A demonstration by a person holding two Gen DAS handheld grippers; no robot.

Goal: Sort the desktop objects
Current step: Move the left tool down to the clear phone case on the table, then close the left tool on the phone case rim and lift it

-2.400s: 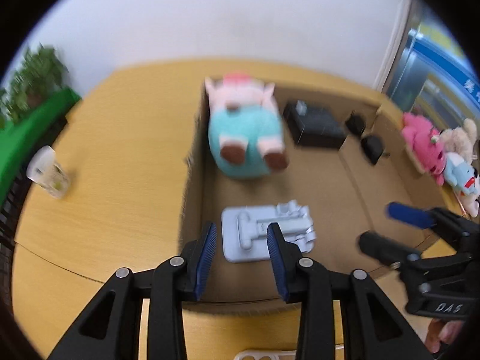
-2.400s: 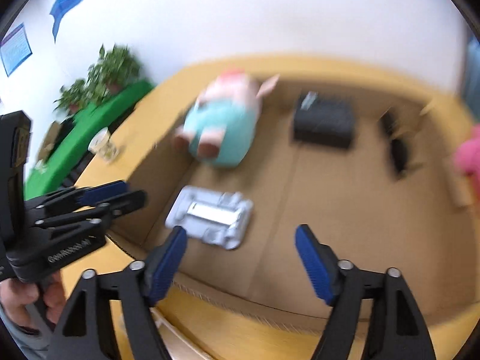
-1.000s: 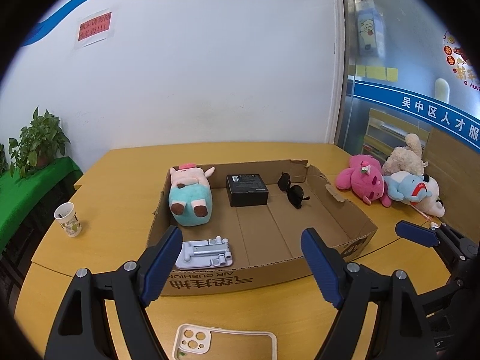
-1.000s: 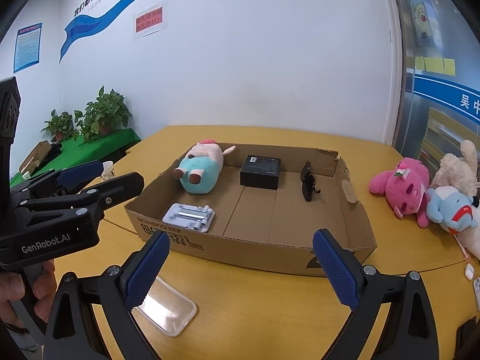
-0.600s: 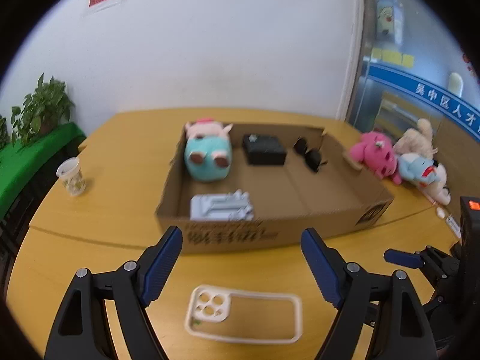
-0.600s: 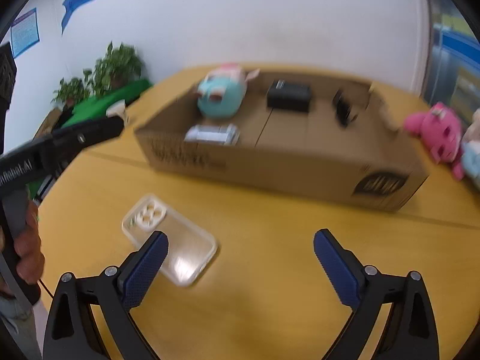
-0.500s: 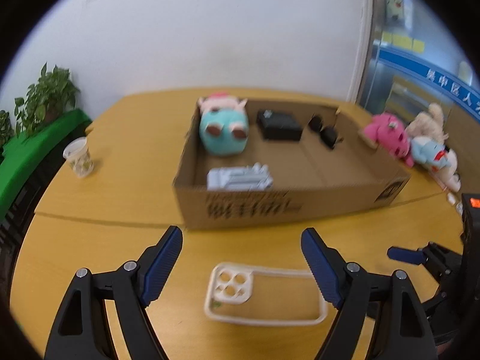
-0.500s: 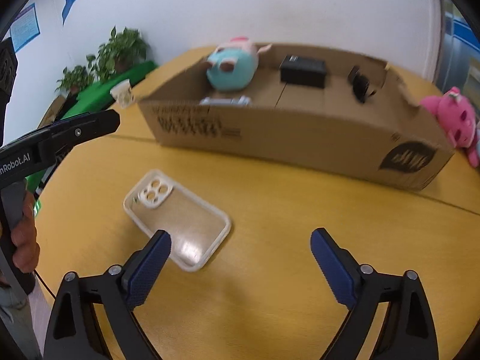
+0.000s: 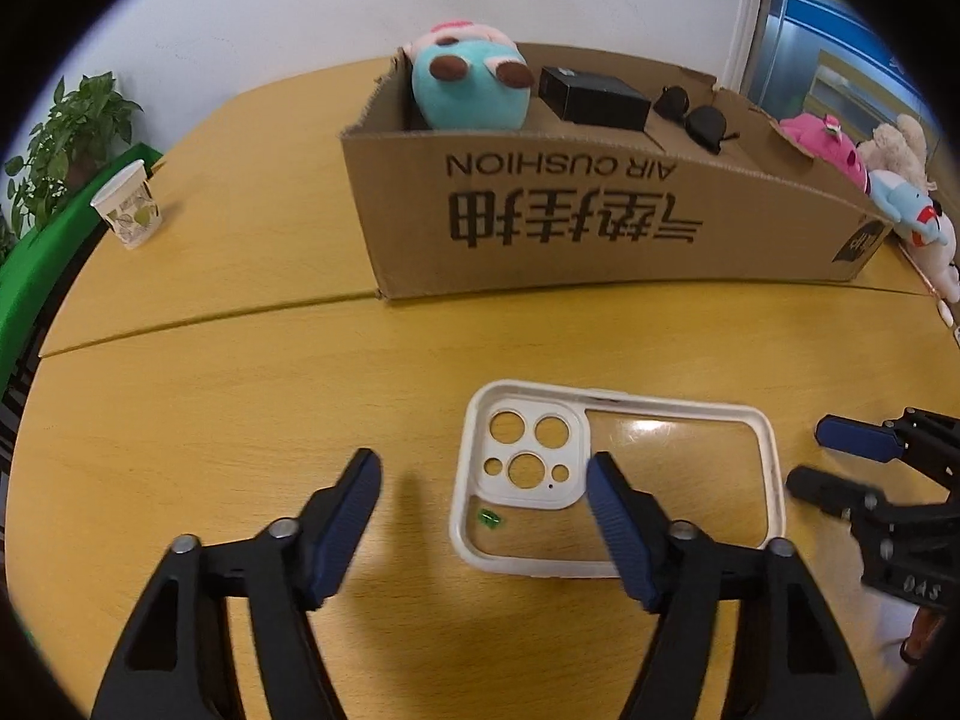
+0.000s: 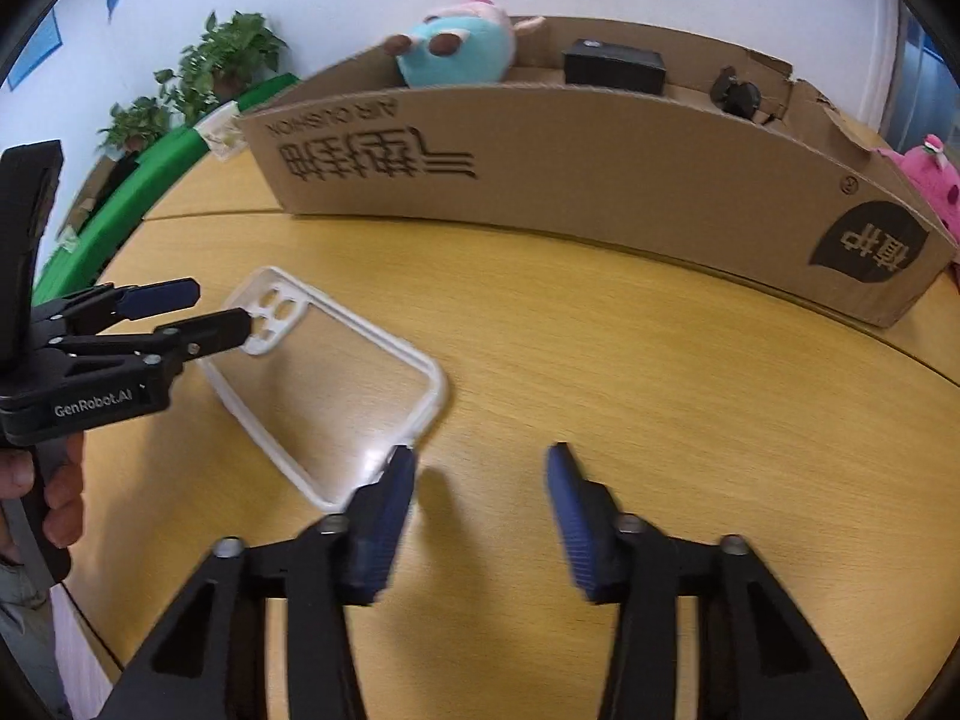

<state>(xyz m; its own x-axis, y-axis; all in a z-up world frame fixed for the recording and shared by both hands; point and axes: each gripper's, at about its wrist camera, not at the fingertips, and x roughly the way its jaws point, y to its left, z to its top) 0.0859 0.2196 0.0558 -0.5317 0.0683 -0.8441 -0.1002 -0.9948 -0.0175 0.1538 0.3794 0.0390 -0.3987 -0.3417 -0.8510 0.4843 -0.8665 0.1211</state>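
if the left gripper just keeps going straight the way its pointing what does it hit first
Most likely the clear phone case lying flat on the wooden table. The open left gripper points at its camera-cutout end, with one of the fingers already over it. Beyond stands the cardboard box. Height above the case is unclear.

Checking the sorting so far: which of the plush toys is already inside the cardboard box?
The teal plush pig, in the cardboard box's left end. The pink plush and the others sit outside, past its right end.

Phone case [image 9: 618, 498] white-rimmed, clear; carton [image 9: 600, 234] brown, black print; plush [image 9: 471, 87] teal-pink; worktop [image 9: 240, 408] honey wood grain.
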